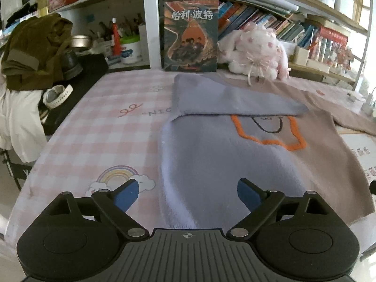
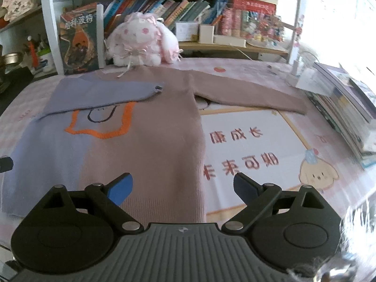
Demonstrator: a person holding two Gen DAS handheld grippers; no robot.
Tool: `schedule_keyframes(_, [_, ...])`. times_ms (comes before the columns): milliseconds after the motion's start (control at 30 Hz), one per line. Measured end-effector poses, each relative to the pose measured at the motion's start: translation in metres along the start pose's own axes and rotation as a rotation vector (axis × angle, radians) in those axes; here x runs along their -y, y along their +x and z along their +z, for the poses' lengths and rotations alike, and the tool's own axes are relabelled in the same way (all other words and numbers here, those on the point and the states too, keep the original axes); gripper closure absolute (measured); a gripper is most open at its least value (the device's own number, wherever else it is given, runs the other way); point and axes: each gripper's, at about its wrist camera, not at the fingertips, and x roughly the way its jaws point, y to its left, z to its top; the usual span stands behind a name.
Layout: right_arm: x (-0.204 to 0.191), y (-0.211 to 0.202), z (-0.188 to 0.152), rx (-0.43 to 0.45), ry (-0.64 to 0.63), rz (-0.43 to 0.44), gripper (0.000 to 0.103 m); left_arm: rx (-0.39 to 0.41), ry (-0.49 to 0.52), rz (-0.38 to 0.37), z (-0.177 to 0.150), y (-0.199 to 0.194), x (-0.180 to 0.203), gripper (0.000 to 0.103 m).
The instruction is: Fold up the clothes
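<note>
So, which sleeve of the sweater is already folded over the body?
The blue sleeve: it lies across the chest, above the orange outline. The brown sleeve is stretched out sideways on the table.

left claw (image 1: 188, 193) spread wide | over sweater (image 1: 211, 164) hem

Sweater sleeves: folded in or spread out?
One each: the purple sleeve lies folded across the sweater chest; the brown sleeve is spread sideways.

Book (image 1: 190, 36) cover — 哈利·波特. Checked tablecloth (image 1: 94, 127) — "NIC", partly hidden. Mat (image 2: 249, 145) characters upside down — unclear.
</note>
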Motion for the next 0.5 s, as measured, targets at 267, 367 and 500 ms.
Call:
schedule_keyframes(267, [-0.010, -0.022, -0.013, 0.010, -0.021, -0.050, 0.010, -0.001, -0.015, -0.080, -0.004, -0.001, 0.005, 0.010])
schedule_keyframes(367, [-0.010, -0.028, -0.017, 0.013, -0.021, -0.072, 0.010, -0.001, -0.010, -0.108, -0.005, -0.001, 0.008, 0.010])
schedule_keyframes(500, [-0.005, -0.035, -0.019, 0.020, -0.005, -0.106, 0.010, 0.000, -0.005, -0.146, -0.006, 0.000, 0.014, 0.010])
